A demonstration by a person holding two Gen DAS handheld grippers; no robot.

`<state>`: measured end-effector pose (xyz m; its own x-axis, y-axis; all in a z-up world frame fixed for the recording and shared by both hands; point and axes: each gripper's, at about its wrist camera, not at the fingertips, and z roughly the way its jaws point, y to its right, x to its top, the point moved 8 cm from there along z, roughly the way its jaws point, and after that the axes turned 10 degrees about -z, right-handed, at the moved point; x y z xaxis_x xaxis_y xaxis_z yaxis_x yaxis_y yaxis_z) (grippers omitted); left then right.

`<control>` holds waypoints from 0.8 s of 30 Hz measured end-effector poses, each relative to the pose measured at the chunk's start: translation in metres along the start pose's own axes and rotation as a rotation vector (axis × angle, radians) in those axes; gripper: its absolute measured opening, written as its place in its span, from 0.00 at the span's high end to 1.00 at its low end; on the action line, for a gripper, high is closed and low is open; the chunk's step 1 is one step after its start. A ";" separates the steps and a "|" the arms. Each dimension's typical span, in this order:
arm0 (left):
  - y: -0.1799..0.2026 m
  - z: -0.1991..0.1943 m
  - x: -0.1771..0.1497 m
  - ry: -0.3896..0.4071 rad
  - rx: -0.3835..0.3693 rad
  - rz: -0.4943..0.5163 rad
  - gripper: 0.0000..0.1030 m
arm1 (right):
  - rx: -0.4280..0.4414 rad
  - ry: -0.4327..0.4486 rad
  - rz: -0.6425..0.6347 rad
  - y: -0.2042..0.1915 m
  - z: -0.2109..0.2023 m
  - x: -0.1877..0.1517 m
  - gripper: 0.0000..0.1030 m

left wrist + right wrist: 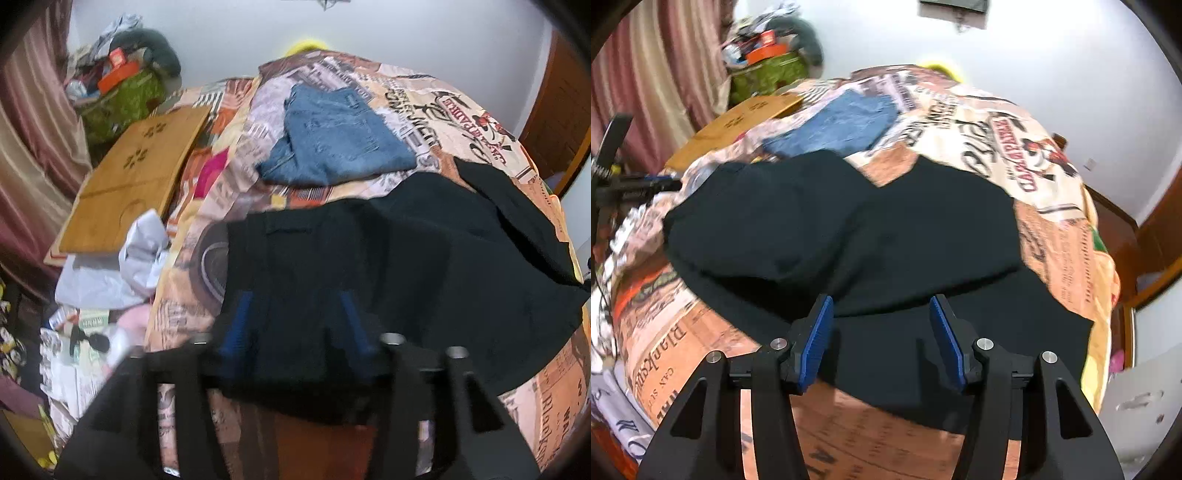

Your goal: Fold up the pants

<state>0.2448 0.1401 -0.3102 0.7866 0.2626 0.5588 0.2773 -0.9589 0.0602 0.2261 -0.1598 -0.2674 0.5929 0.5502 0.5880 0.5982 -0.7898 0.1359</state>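
Note:
Black pants [424, 251] lie spread on the printed bedspread [424, 96]; they also show in the right wrist view [849, 229], with one part folded over another. My left gripper [295, 306] is open, its blue pads [236, 325] just above the pants' near left edge. My right gripper [882, 306] is open over the pants' near edge, its blue pads [816, 343] apart, holding nothing. The left gripper [631, 184] shows at the far left of the right wrist view.
Folded blue jeans [332, 144] lie farther back on the bed; they also show in the right wrist view [834, 125]. A wooden board [136, 177], white cloth [122, 266] and clutter sit left. A green bag [122, 99] stands by the curtain [33, 129].

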 end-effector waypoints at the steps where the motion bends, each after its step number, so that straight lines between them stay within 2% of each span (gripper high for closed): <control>1: 0.005 -0.002 0.004 0.012 -0.002 0.008 0.37 | -0.006 0.008 0.022 0.009 -0.002 0.002 0.51; 7: 0.036 -0.002 0.030 0.035 -0.009 0.049 0.21 | -0.010 0.043 0.096 0.041 0.001 0.028 0.50; 10: 0.051 0.000 0.042 0.049 -0.012 0.065 0.15 | -0.028 0.059 0.115 0.055 0.011 0.045 0.39; 14: 0.067 0.009 0.056 0.054 -0.016 0.072 0.10 | -0.021 0.053 0.118 0.067 0.035 0.065 0.38; 24: 0.092 0.058 0.077 0.019 -0.001 0.086 0.09 | 0.016 -0.023 0.131 0.090 0.123 0.106 0.38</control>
<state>0.3624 0.0786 -0.3096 0.7972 0.1769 0.5772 0.2084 -0.9780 0.0118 0.4090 -0.1399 -0.2907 0.6783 0.4491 0.5815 0.5233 -0.8509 0.0467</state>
